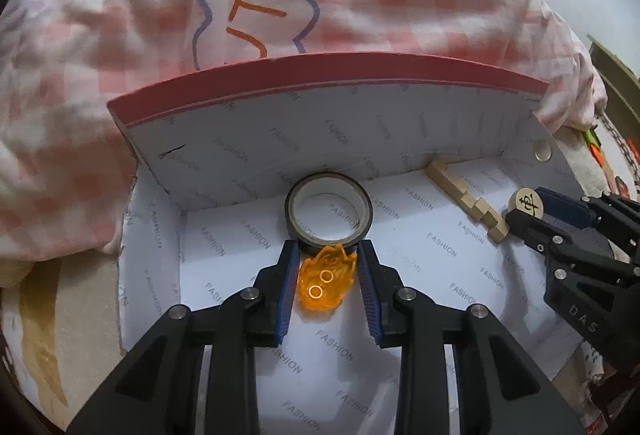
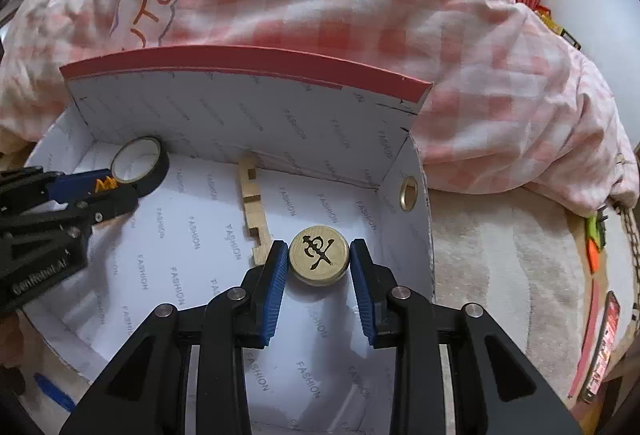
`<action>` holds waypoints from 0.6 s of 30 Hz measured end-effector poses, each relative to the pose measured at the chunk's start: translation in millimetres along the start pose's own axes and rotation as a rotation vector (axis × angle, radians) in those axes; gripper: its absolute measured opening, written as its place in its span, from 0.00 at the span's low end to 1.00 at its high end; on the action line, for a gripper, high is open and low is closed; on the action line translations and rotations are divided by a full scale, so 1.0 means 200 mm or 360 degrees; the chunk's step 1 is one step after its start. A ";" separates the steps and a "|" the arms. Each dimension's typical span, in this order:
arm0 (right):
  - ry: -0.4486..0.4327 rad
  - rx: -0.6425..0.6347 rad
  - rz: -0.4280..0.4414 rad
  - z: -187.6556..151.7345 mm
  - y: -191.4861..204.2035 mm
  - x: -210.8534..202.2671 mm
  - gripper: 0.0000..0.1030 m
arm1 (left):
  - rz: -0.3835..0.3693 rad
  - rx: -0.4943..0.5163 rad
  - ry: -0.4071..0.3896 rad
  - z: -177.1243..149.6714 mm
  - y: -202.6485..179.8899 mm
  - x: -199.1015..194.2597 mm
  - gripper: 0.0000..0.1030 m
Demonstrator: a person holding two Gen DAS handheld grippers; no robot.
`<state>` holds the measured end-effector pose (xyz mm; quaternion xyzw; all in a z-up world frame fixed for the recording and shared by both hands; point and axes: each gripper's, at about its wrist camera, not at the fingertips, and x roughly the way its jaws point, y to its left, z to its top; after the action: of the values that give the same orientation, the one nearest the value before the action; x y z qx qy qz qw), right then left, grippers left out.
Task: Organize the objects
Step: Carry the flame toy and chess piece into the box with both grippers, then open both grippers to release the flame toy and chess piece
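Both claws are down in the white box: left claw loose around the orange flame piece, tape roll just beyond; right claw pinching the wooden chess piece, wooden puzzle strip to its left.

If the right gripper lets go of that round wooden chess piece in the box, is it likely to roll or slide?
The chess piece looks like a flat, stiff wooden disc lying face up, so it probably stays put rather than rolls. The box lining looks smooth, so a nudge might slide it. The right gripper pinches its curved rim, so it could slip.
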<state>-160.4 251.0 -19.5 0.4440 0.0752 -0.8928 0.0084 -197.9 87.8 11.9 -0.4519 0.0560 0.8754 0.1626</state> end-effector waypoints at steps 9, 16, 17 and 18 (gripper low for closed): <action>-0.0015 -0.0009 0.0080 -0.01 0.00 -0.02 0.37 | 0.0061 0.0047 0.0047 0.00 -0.04 0.03 0.48; -0.0064 0.0019 0.0149 -0.03 -0.03 -0.08 0.55 | 0.0074 0.0015 0.0034 0.01 -0.05 0.01 0.48; -0.0070 0.0025 0.0153 -0.03 -0.04 -0.09 0.55 | 0.0081 0.0015 0.0021 0.01 -0.06 -0.01 0.48; -0.0078 0.0035 0.0161 -0.03 -0.04 -0.11 0.55 | 0.0084 0.0015 0.0014 0.02 -0.06 -0.02 0.48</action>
<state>-143.4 259.4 -4.2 0.4253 0.0427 -0.9026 0.0504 -194.3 98.3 17.5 -0.4533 0.0726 0.8771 0.1414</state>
